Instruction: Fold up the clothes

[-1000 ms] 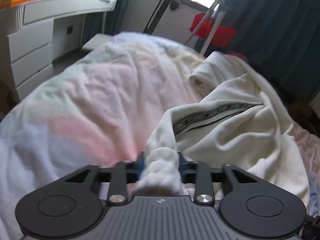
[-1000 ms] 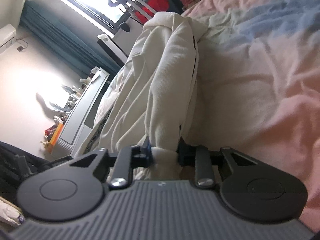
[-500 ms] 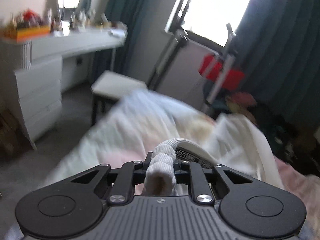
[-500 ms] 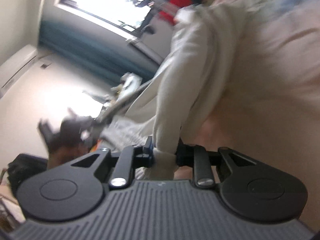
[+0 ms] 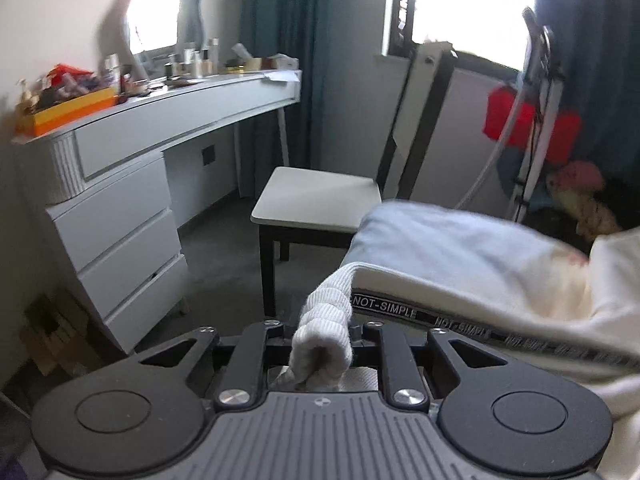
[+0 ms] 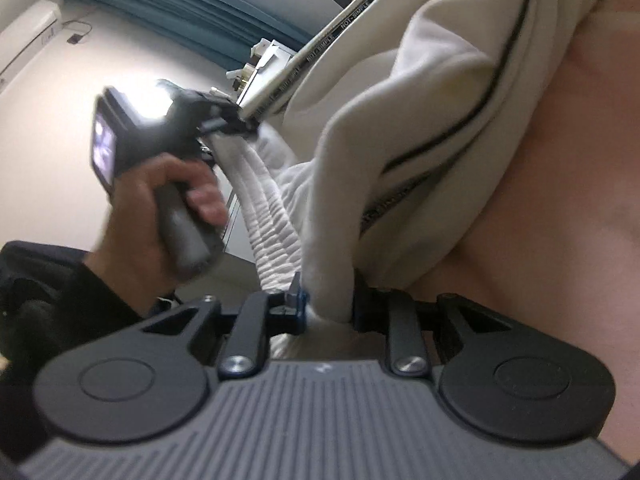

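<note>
A cream garment (image 5: 500, 292) with a ribbed white band and a black "NOT-SIMPLE" tape stripe hangs stretched in the air. My left gripper (image 5: 322, 330) is shut on the rolled ribbed band (image 5: 326, 312). In the right wrist view my right gripper (image 6: 326, 304) is shut on a fold of the cream garment (image 6: 440, 100). The ribbed band (image 6: 272, 220) runs from there up to the left gripper (image 6: 228, 120), which a hand (image 6: 160, 208) holds. Pink bed cover (image 6: 580, 180) lies behind the cloth.
A white dresser (image 5: 120, 216) with drawers and a cluttered top stands at left. A small stool (image 5: 316, 196) stands by the bed's corner (image 5: 440, 232). A rack with red cloth (image 5: 528, 128) leans near the window and dark curtains. Grey floor lies below.
Both grippers have risen with the garment, lifting it off the bed. The left view swung from the bed to the room, and the left gripper and hand came into the right view.
</note>
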A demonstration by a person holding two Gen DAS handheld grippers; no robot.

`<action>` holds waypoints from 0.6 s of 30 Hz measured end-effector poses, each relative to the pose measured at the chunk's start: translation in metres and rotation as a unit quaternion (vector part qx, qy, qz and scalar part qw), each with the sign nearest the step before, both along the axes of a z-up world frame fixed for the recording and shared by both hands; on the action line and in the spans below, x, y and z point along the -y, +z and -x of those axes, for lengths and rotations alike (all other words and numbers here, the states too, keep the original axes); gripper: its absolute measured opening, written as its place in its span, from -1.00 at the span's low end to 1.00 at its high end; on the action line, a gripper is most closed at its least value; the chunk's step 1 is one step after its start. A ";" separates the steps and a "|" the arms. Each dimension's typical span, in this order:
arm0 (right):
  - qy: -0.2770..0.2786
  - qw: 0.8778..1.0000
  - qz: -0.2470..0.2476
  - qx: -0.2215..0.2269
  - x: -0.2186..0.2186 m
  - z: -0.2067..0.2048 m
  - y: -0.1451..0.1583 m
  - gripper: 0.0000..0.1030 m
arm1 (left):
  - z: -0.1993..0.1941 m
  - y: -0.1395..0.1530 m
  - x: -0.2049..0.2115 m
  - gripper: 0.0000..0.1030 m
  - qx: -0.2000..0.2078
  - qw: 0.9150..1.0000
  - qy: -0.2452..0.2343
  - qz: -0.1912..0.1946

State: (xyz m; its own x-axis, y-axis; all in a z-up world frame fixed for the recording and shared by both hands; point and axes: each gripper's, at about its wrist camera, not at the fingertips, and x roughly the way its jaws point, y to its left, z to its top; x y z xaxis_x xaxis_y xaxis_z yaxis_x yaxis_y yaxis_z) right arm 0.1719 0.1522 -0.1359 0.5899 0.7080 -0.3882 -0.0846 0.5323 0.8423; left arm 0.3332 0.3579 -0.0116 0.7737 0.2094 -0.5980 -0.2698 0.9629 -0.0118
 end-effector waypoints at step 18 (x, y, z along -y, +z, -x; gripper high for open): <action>-0.038 0.982 0.143 0.117 0.082 0.077 0.106 0.65 | 0.175 0.053 0.113 0.67 0.076 0.995 -0.065 0.000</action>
State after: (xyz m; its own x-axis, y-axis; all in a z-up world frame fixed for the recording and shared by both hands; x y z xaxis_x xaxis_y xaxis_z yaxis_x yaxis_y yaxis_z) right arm 0.0949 0.0699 -0.0303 0.7341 0.5398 -0.4119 -0.2088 0.7567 0.6195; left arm 0.1577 0.2450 0.0413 0.8756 0.1013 -0.4722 -0.1378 0.9895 -0.0434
